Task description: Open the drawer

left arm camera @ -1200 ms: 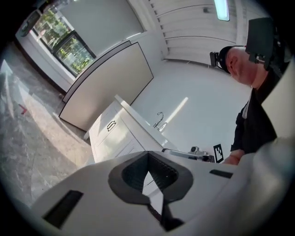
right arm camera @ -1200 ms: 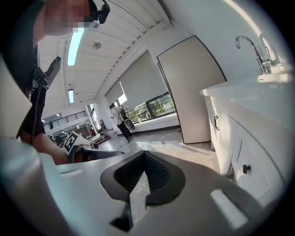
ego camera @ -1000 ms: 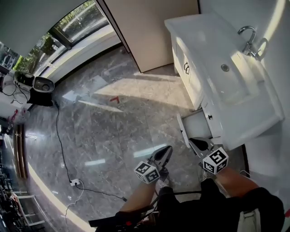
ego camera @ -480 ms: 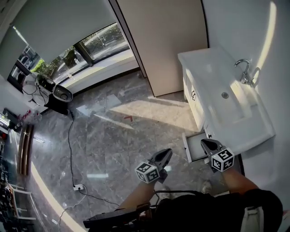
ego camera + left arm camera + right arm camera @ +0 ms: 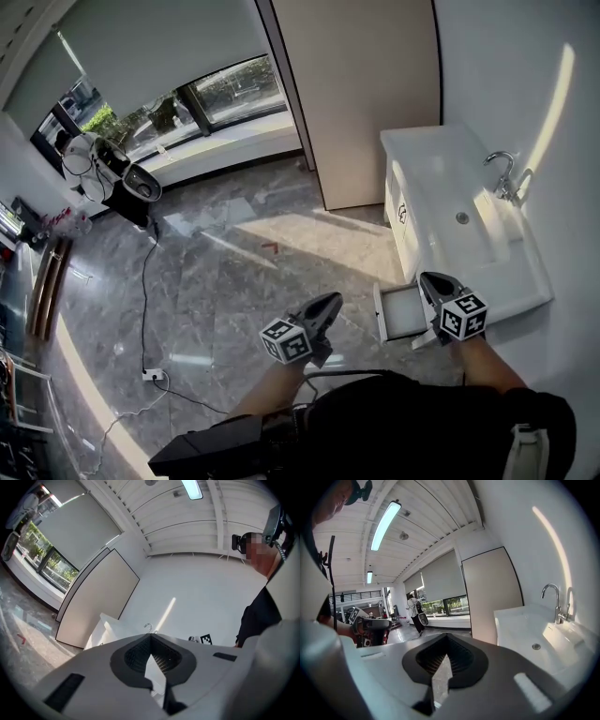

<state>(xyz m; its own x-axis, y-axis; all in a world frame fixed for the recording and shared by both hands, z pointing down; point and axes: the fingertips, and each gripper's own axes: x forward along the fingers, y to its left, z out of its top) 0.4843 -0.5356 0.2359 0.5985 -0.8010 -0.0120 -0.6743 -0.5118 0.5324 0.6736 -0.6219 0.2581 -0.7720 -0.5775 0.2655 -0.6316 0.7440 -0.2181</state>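
The small white drawer is sitting pulled out from under the white basin counter, at its near end. The left tongs and right tongs are both pinched together, gripping nothing. I reckon the pull is done, so what is mattering now is backing off without nudging the drawer front.

I see a faucet over the white sink, a tall beige panel beyond it, windows far left, and a black cable snaking across the grey marble floor (to a white plug strip).
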